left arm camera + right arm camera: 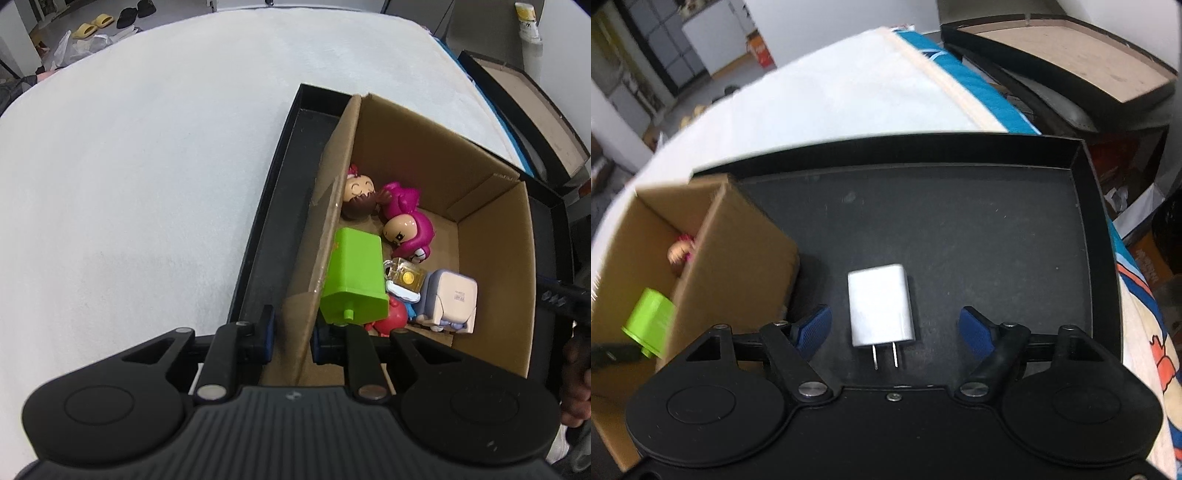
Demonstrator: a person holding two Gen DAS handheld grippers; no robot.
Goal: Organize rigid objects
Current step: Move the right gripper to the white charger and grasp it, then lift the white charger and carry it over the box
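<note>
A cardboard box (495,236) stands in a shallow black tray (280,206) on a white cover. Inside lie a green plastic block (354,277), a pink figurine (406,229), a brown-haired doll head (360,195), a white and blue toy (450,295) and a red toy (388,317). My left gripper (295,332) is shut on the box's near-left wall, one pad on each side. In the right wrist view a white plug charger (881,304) lies flat on the tray floor (960,229), prongs toward me. My right gripper (894,323) stands open around it, pads apart from its sides.
The box (738,251) stands just left of the charger, with the green block (650,321) showing inside. The tray's raised rim (1086,206) bounds the right side. A black-edged board (1071,55) lies beyond the cover. A hand (576,387) shows at the right edge.
</note>
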